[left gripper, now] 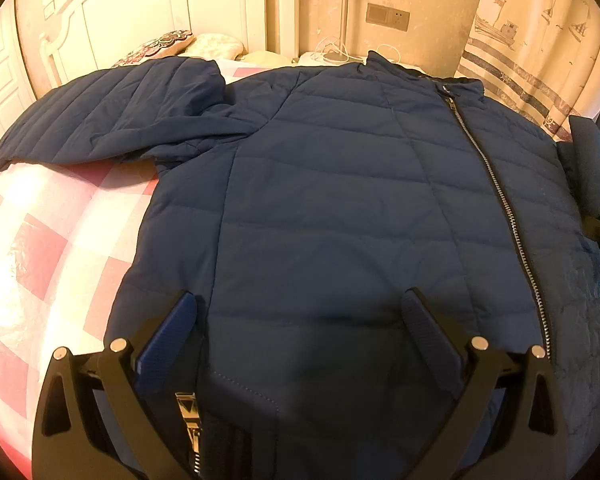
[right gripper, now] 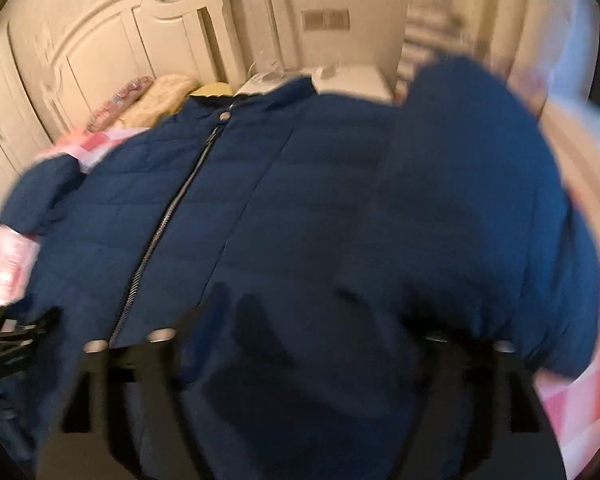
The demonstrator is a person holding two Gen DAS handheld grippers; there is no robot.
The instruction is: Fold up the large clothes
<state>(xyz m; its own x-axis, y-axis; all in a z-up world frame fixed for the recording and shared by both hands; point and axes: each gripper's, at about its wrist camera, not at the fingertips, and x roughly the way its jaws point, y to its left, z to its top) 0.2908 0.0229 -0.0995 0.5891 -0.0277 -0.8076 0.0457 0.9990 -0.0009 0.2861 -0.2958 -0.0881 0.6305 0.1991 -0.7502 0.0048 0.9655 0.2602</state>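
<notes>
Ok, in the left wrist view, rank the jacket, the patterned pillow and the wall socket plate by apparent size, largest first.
1. Navy quilted jacket, by far the largest.
2. Patterned pillow.
3. Wall socket plate.
The pillow and plate are both far off and not very different, so their order is less sure.

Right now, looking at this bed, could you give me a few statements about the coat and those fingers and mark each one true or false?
1. The jacket is navy and quilted. True.
2. Its zipper is undone and the front lies open. False: the zipper is closed up to the collar.
3. The jacket lies on a pink and white checked bedcover. True.
4. The left gripper has its fingers clamped on a sleeve. False: they stand wide apart over the jacket's lower front.
5. A wooden headboard stands behind the pillows. True.
</notes>
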